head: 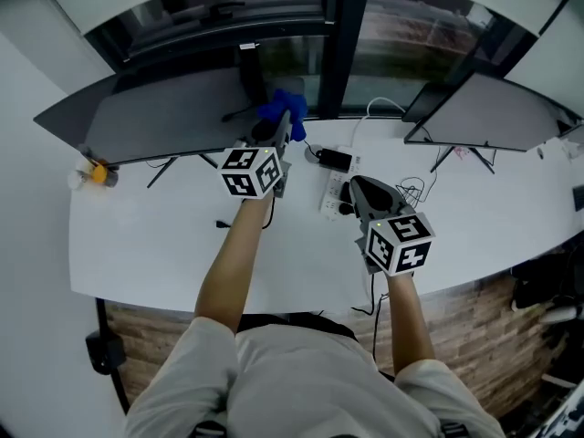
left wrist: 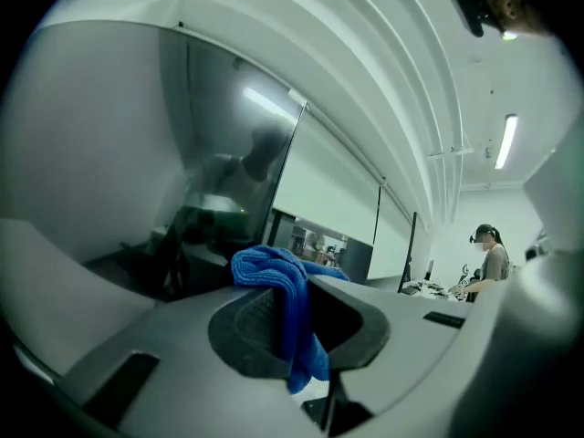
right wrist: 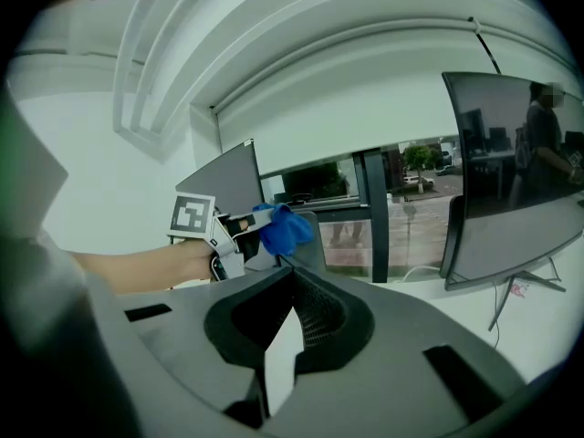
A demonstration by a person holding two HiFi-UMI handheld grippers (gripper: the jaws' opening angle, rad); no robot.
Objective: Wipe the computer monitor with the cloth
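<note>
My left claw (head: 288,128) pinches the blue cloth (head: 277,109) by the dark monitor (head: 155,117), while my right claw (head: 363,188) hangs closed, empty, over the white desk (head: 164,245).

White power strip (head: 332,192), cables (head: 411,190) on desk (head: 146,245)

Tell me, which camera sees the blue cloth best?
The left gripper view. The cloth looks big and close there, pinched in the left gripper's jaws. The head view shows it small, up by the monitor. The right gripper view shows a far-off blue bundle.
</note>
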